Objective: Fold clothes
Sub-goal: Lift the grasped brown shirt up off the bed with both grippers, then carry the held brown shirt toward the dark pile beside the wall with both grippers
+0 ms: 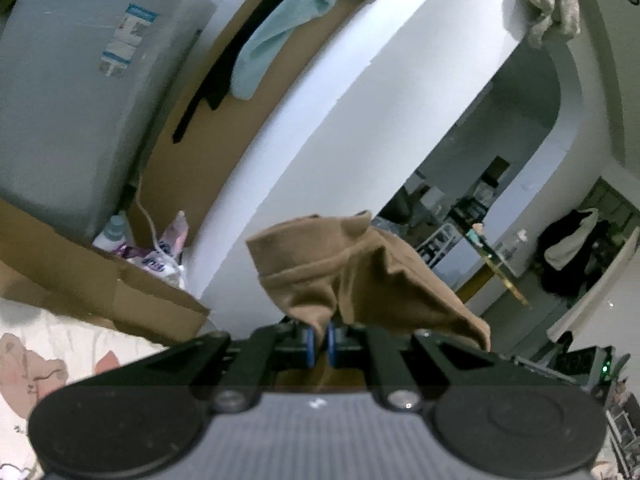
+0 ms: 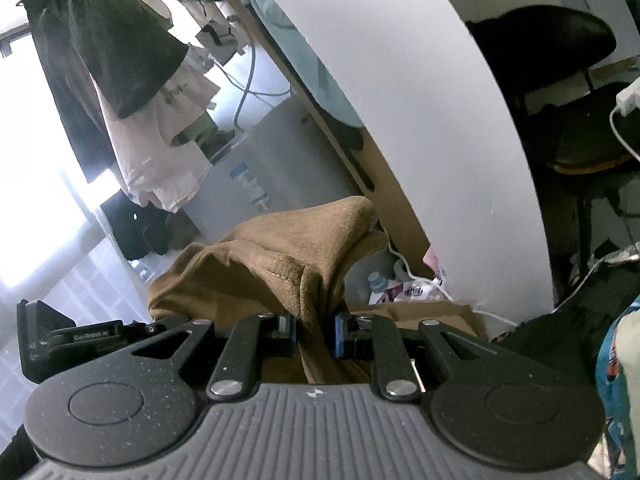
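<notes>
Holding a brown garment [image 1: 360, 272] aloft at lower centre, the left gripper [image 1: 320, 340] and right gripper [image 2: 316, 334] each pinch its bunched cloth; no fold looks made yet.

Right gripper [image 2: 316, 334] pinches brown garment [image 2: 276, 256], seemingly bunched.

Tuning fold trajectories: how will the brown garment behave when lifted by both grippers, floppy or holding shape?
Likely floppy: the brown garment bunches and creases where the left gripper pinches it. It probably drapes between grips, as folds sag beside the right gripper. It seems light and not slippery; thin pinches hold it.
</notes>
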`<state>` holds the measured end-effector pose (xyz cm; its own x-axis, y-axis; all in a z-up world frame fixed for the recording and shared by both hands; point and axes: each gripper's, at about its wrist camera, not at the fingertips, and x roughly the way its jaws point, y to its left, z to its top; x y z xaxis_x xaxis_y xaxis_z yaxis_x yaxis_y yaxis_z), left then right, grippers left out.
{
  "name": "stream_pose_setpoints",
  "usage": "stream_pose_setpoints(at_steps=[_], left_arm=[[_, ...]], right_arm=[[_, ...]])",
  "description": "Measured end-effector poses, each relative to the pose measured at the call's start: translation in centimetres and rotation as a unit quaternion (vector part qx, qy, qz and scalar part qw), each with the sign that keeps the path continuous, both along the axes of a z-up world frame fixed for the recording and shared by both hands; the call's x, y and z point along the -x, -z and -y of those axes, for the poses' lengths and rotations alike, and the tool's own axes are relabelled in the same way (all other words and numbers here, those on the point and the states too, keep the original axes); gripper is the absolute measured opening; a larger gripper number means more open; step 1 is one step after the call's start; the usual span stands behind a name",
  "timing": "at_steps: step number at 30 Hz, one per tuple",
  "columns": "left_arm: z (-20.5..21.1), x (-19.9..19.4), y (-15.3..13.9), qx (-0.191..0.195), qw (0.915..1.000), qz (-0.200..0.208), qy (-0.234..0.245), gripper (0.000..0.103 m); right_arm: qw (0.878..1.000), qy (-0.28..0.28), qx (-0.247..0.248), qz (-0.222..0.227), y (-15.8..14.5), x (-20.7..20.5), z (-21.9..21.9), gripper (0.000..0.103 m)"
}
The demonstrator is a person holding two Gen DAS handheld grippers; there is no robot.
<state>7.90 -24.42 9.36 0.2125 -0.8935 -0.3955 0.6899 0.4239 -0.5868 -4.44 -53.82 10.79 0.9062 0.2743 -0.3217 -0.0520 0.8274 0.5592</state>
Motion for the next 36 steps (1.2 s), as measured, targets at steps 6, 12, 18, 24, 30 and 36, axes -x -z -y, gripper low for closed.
stream_pose_setpoints(at_steps=[6, 12, 18, 24, 30, 36], left_arm=[[1.9, 0.6, 0.2, -0.012, 0.9999, 0.0, 0.012, 0.006], [3.7, 1.5, 1.8, -0.025, 0.9988, -0.002, 0.041, 0.006], [5.8, 2.7, 3.9, -0.032, 0.9967, -0.01, 0.074, 0.006], [9.0, 3.2, 6.1, -0.031, 0.9944, -0.023, 0.098, 0.006], [11.9, 3.0, 8.9, -0.029, 0.9924, -0.034, 0.115, 0.006], [14.0, 1.4, 12.8, -0.029, 0.99, -0.059, 0.125, 0.006]], right_arm=[[1.0, 0.006, 0.019, -0.006, -0.2, 1.0, 1.6, 0.016], [1.0, 0.021, 0.012, -0.018, 2.1, 2.0, 3.8, 0.016], [0.998, 0.047, 0.021, -0.031, 3.8, 4.0, 5.5, 0.016], [0.995, 0.082, 0.046, -0.037, 5.0, 4.9, 7.5, 0.016], [0.992, 0.112, 0.034, -0.046, 8.0, 3.8, 9.6, 0.016], [0.99, 0.12, 0.026, -0.063, 12.3, 1.6, 10.7, 0.016]])
